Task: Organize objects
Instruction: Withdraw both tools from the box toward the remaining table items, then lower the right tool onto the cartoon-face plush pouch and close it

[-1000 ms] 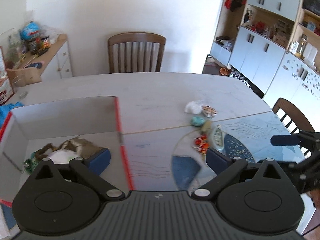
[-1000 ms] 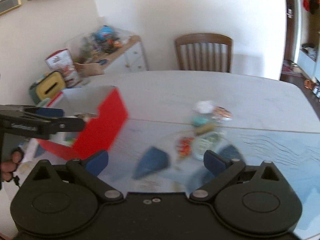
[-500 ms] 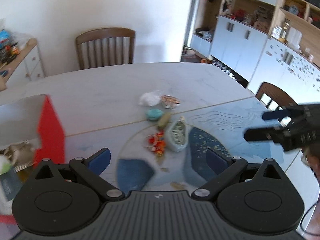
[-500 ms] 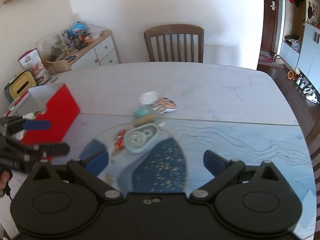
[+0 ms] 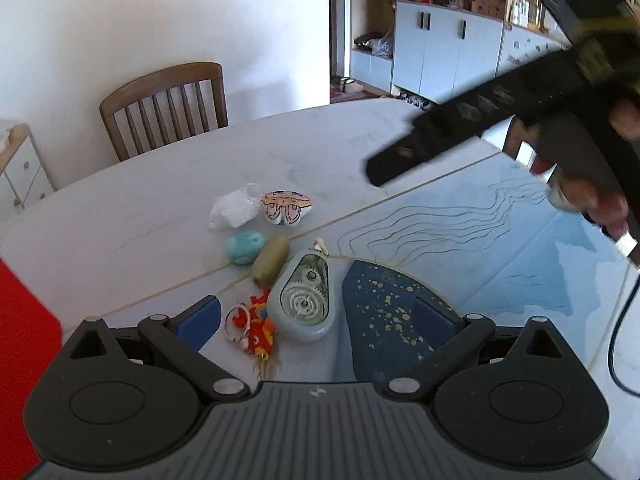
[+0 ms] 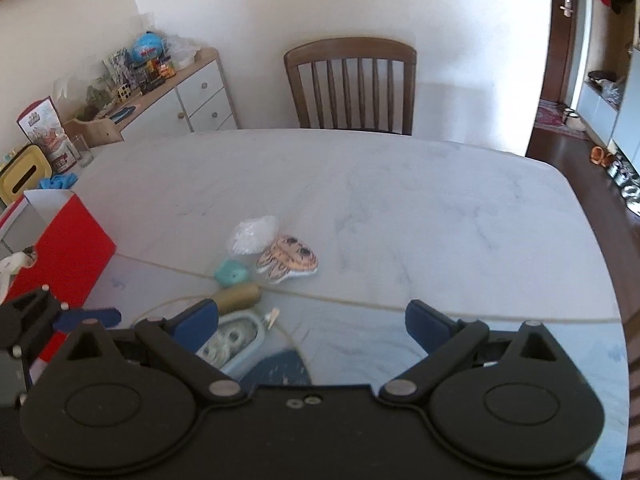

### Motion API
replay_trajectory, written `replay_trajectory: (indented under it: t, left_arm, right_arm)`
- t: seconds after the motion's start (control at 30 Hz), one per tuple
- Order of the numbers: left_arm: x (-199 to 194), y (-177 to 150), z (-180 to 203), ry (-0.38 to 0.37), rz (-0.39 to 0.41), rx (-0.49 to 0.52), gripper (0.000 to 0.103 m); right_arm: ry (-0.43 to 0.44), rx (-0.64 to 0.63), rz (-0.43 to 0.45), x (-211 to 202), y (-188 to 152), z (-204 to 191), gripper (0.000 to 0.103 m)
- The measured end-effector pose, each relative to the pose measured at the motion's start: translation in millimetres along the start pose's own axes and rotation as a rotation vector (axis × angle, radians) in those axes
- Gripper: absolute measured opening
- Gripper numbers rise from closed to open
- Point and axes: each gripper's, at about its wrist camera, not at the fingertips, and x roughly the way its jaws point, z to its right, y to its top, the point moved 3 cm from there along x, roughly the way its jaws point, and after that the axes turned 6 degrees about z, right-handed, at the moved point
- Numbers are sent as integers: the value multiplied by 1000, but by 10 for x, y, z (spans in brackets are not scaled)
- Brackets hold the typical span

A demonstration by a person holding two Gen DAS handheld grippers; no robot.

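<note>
You find no text you can read. The red-and-white packet (image 6: 48, 136) on the sideboard, far to the left of your right hand-held gripper (image 6: 312, 320), carries print, but it is too small and blurred.

A pale marble-look table (image 5: 168, 208) carries everything, with a blue-patterned mat (image 5: 500, 248) spread over its near part. A cluster of small things lies around the mat's far edge. In the left wrist view, a clear bag of white stuff (image 5: 234, 210) lies at the cluster's 12 o'clock, with a flat cartoon-face piece (image 5: 286, 206) touching it at 3 o'clock. Just nearer lie a teal blob (image 5: 245, 246) and an olive oblong piece (image 5: 271, 260), side by side. At 6 o'clock sits a grey-blue case with gears showing (image 5: 304, 298), and beside it, at its 9 o'clock, a red and orange keyring charm (image 5: 256, 326). A red-sided box (image 6: 60, 256) stands at the table's 9 o'clock edge.
</note>
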Motion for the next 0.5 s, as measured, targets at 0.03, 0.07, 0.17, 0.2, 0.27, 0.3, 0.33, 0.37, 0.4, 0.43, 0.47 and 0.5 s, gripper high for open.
replay_trajectory:
  t: [0.03, 0.07, 0.17, 0.2, 0.27, 0.3, 0.33, 0.37, 0.4, 0.43, 0.47, 0.5]
  left_arm:
    - [50, -3, 20, 7, 1, 15, 102]
    - [102, -9, 34, 7, -2, 27, 102]
    - [249, -37, 54, 23, -21, 53, 102]
    - [300, -46, 48, 28, -28, 55, 102]
    - [378, -52, 35, 42, -35, 54, 102]
    - [404, -50, 28, 44, -36, 53, 102]
    - [432, -49, 25, 46, -37, 53, 102]
    - [461, -48, 22, 51, -38, 55, 102]
    - [484, -41, 25, 56, -40, 59, 101]
    - [504, -39, 23, 59, -41, 61, 101]
    - [520, -37, 19, 63, -42, 61, 101]
    - [528, -32, 14, 65, -42, 58, 101]
  right_arm:
    - [8, -7, -6, 60, 23, 2, 100]
    - [17, -12, -12, 121, 48, -2, 100]
    - [38, -29, -34, 319, 105, -27, 98]
    - [45, -33, -40, 389, 117, -36, 98]
    - [49, -39, -48, 489, 149, -28, 97]
    - [52, -41, -53, 539, 160, -31, 97]
    - [55, -42, -59, 596, 170, -38, 96]
    - [58, -44, -63, 650, 182, -44, 95]
    - [61, -46, -68, 701, 200, -39, 94]
    - [63, -47, -70, 741, 208, -42, 94]
    - [62, -47, -73, 781, 220, -42, 93]
    - [61, -43, -76, 831, 233, -39, 93]
